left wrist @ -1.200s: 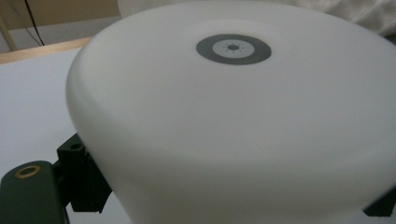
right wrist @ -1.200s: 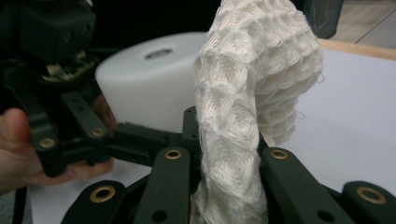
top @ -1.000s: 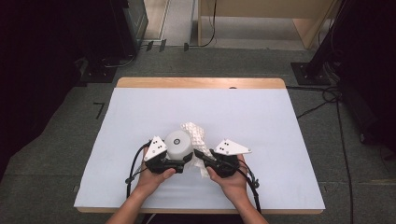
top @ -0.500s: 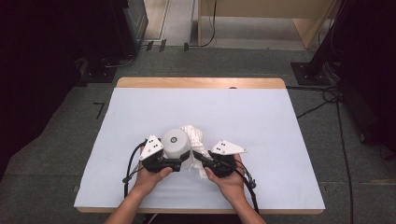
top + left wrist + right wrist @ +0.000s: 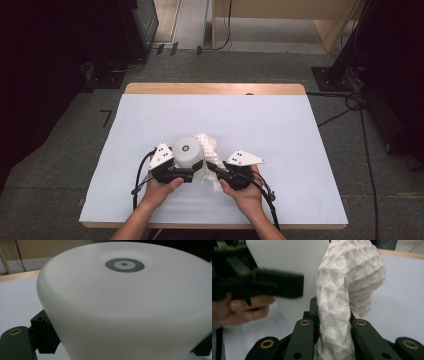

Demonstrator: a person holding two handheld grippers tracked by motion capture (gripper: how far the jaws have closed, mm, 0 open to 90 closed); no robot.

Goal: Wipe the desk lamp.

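A smooth, matt white plastic cup (image 5: 125, 305) with a grey ring printed on its base sits beside a rough, waffle-weave white cloth (image 5: 344, 297) with loose threads. The gripper (image 5: 332, 340) jaws are matt black plastic with brass-coloured rivets; the table (image 5: 210, 89) shows a pale wood edge under a smooth matt white sheet (image 5: 280, 130).

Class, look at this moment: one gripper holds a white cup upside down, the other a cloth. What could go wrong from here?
1. The left gripper holds the smooth cup low on its wall; it may slip or tip if the cloth pushes hard.
2. The right gripper pinches only a bunch of the cloth; the loose end may flop away and wipe nothing.
3. The grippers work very close together, so they could knock each other.
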